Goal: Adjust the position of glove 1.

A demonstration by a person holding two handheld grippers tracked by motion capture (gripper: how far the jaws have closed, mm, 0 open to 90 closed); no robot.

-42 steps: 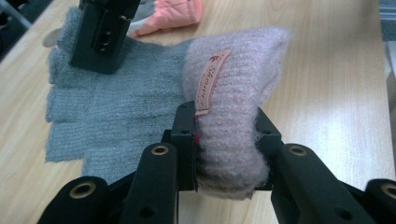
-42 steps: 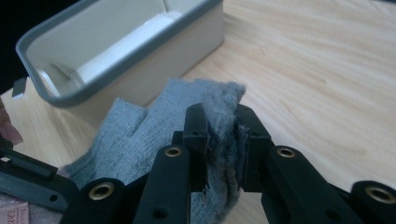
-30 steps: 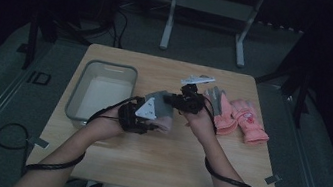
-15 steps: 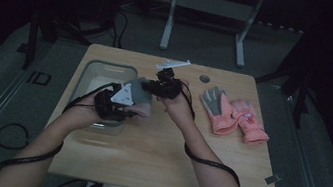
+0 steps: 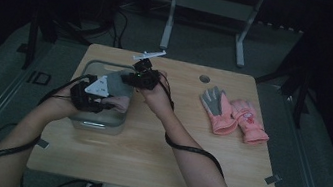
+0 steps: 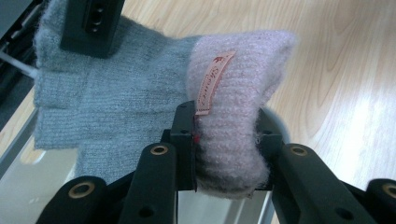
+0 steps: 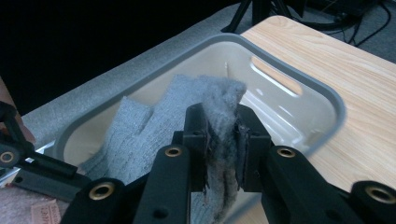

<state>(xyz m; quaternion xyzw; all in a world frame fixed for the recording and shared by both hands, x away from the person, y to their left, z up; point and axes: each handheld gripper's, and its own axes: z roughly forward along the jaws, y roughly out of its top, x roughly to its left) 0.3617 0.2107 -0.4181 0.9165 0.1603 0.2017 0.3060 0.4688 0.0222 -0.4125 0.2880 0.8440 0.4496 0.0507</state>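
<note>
A grey-and-pink knit glove [image 5: 117,90] is held stretched between both grippers, above the bin [image 5: 88,68] at the table's [image 5: 154,157] left side.

L gripper [image 6: 226,140]: jaws closed tight on the pink cuff [image 6: 243,93], fabric bunched between the pads, a small label [image 6: 215,81] hanging at the edge. In the high view the L gripper [image 5: 103,98] is seen over the bin's near half.

R gripper [image 7: 222,140]: jaws clamped on the grey finger end [image 7: 219,98], a thick fold squeezed between them, not fully closed bc of the cloth. In the high view the R gripper [image 5: 137,76] is seen at the bin's far-right rim.

Key relation: the glove's long axis runs approx. from the L gripper (cuff, nearer the person) to the R gripper (fingers, farther away), diagonal across the bin. In the R gripper view the grey part is seen hanging over the bin's inside, w/ the floor of it directly below. So the drop target lies straight down from both grips; neither hand is clearly nearer to it, though the R one sits closer to the rim and may need shifting inward.

Judged step: glove being carried to the bin, release not yet done. A second pair [image 5: 234,117] lies well apart on the table's right side, untouched.
</note>
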